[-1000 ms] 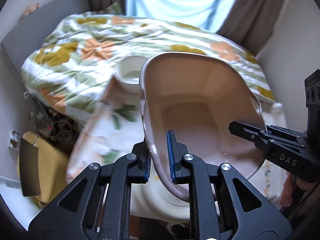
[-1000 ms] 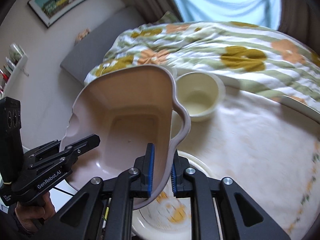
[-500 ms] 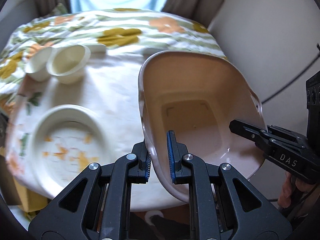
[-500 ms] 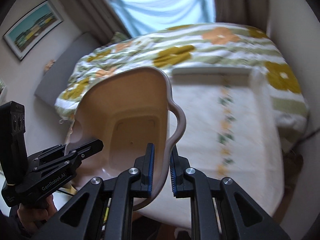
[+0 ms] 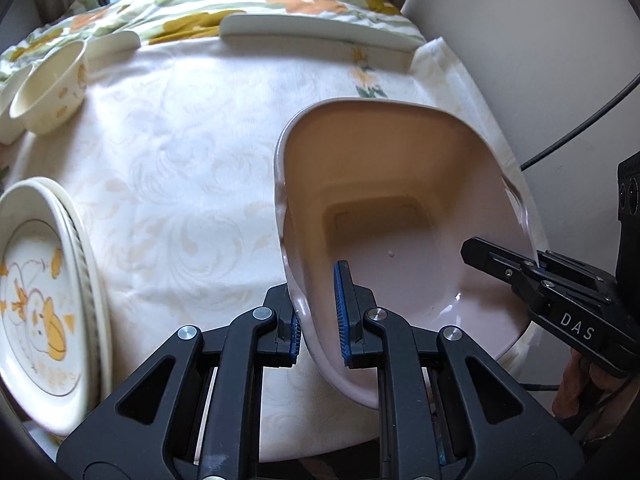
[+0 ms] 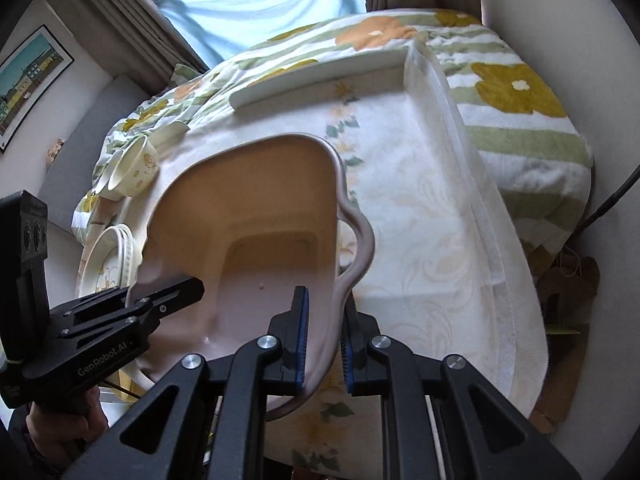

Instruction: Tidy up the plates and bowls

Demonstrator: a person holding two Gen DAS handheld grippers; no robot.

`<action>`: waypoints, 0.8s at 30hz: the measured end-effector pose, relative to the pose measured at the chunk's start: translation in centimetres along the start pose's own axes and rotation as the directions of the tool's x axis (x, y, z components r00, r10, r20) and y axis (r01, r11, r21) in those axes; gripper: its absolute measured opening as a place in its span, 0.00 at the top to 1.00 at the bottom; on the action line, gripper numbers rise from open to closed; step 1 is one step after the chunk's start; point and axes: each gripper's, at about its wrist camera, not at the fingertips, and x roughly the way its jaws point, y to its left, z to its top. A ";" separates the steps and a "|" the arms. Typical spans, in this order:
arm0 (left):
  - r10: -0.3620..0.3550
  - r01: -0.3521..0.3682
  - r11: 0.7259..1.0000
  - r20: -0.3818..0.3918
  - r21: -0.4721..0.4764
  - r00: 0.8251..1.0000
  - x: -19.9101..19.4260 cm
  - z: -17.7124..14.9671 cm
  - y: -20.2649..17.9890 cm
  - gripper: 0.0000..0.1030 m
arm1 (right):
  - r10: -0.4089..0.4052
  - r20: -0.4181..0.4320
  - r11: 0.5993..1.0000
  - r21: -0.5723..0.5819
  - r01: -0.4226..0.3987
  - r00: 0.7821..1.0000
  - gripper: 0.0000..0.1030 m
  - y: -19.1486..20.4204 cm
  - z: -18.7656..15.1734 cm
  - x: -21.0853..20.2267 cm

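Note:
A large pale pink baking dish [image 5: 384, 216] [image 6: 256, 216] with wavy handles hangs tilted above the table. My left gripper [image 5: 320, 312] is shut on its left rim, and my right gripper [image 6: 324, 340] is shut on its right rim by the handle. Each gripper also shows in the other's view, the right gripper [image 5: 504, 264] and the left gripper [image 6: 172, 292]. A stack of cream plates [image 5: 44, 296] [image 6: 112, 256] with an orange print lies at the table's left. Small cream bowls [image 5: 48, 92] [image 6: 132, 168] stand at the far left.
The table [image 5: 180, 184] wears a cream patterned cloth, with a white raised strip [image 5: 316, 28] along its far edge. Behind it lies a bed with a flowered blanket [image 6: 520, 92]. A wall and a black cable [image 5: 580, 128] are to the right. A hand [image 6: 56, 420] holds the left gripper's handle.
Both grippers have carried the dish to the right and lower over the table; the plates and bowls have slid toward the left of the views.

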 end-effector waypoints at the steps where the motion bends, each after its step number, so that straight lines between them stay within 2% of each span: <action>1: 0.005 -0.005 1.000 -0.003 -0.001 1.000 0.2 -0.1 -0.1 0.88 | 0.001 -0.003 1.000 0.000 -0.001 1.000 0.87 -0.2 -0.1 0.2; 8: 0.023 -0.023 1.000 -0.014 -0.008 1.000 1.2 0.1 -0.3 0.88 | 0.035 -0.034 0.999 0.028 -0.034 0.999 0.87 -1.1 -0.6 1.0; 12: 0.060 -0.060 0.998 -0.014 0.021 0.998 1.4 -0.1 -0.9 0.87 | 0.055 -0.033 0.997 0.052 -0.053 0.998 0.87 -1.5 -0.6 1.0; 13: 0.061 -0.061 0.998 -0.018 0.025 0.998 1.4 -0.1 -1.1 0.83 | 0.058 -0.034 0.997 0.057 -0.056 0.998 0.87 -1.6 -0.6 1.0; 15: 0.061 -0.060 0.998 -0.028 0.035 0.998 1.7 -0.1 -1.5 0.57 | 0.071 -0.037 0.994 0.082 -0.068 0.997 0.87 -1.9 -0.6 1.1; 16: 0.070 -0.069 0.997 -0.025 0.039 0.997 1.7 -0.1 -1.6 0.27 | 0.088 -0.035 0.992 0.098 -0.084 0.996 0.81 -2.0 -0.6 1.1; 17: 0.080 -0.080 0.996 -0.007 0.046 0.997 1.5 -0.2 -1.9 0.15 | 0.102 -0.034 0.988 0.118 -0.097 0.994 0.76 -2.3 -0.7 1.1; 19: 0.077 -0.078 0.995 0.018 0.063 0.997 1.0 -0.3 -2.2 0.15 | 0.109 -0.022 0.984 0.145 -0.105 0.994 0.45 -2.7 -0.7 1.0; 24: 0.088 -0.088 0.993 0.005 0.076 0.996 0.3 -0.4 -2.4 0.15 | 0.120 0.002 0.972 0.203 -0.118 0.993 0.45 -3.8 -0.9 0.1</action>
